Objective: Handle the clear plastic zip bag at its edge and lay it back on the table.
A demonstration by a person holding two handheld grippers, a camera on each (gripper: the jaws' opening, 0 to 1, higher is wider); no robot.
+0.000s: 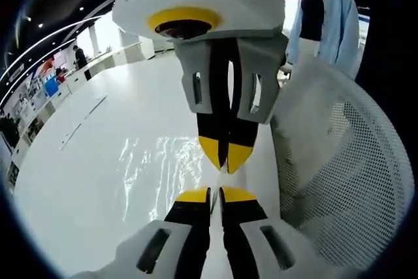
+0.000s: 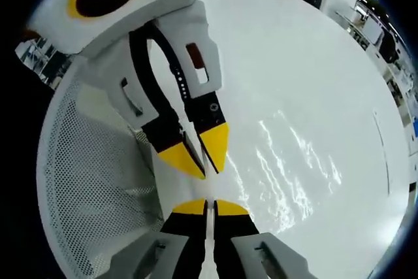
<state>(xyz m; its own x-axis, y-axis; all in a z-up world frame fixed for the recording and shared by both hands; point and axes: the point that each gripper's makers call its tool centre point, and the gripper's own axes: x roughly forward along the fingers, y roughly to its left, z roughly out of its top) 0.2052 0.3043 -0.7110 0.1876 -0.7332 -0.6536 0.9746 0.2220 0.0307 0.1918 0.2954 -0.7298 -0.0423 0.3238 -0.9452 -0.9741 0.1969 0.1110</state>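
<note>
Left gripper view looks down on a white table (image 1: pixel 98 181), and on it the clear plastic zip bag (image 1: pixel 163 161) lies flat, seen mostly by its bright creases. The left gripper (image 1: pixel 215 193) rises from 6 o'clock with its yellow-tipped jaws pressed together; a thin pale line between the tips is probably the bag's edge, but I cannot tell this for sure. The right gripper (image 1: pixel 226 158) comes in from 12 o'clock, tips pointing down at the left one, and its jaws are also closed, almost meeting the left tips over the same edge.

In the right gripper view the bag (image 2: pixel 294 174) spreads toward 3 o'clock on the table (image 2: pixel 307 50). The right gripper (image 2: pixel 210 207) stands at 6 o'clock, clenched, with the same thin line between its tips. The left gripper (image 2: pixel 199 161) reaches in from 11 o'clock, closed as well. A white mesh basket (image 1: pixel 353 181) stands just beside the bag's edge, at 4 o'clock in the left gripper view and at 8 o'clock (image 2: pixel 91 181) in the right one.

In my judgement the step in hand is the pinch on the edge, with most of the bag resting on the table. The next move calls for keeping the edge low and level, then releasing both pairs of jaws gently, away from the basket.
</note>
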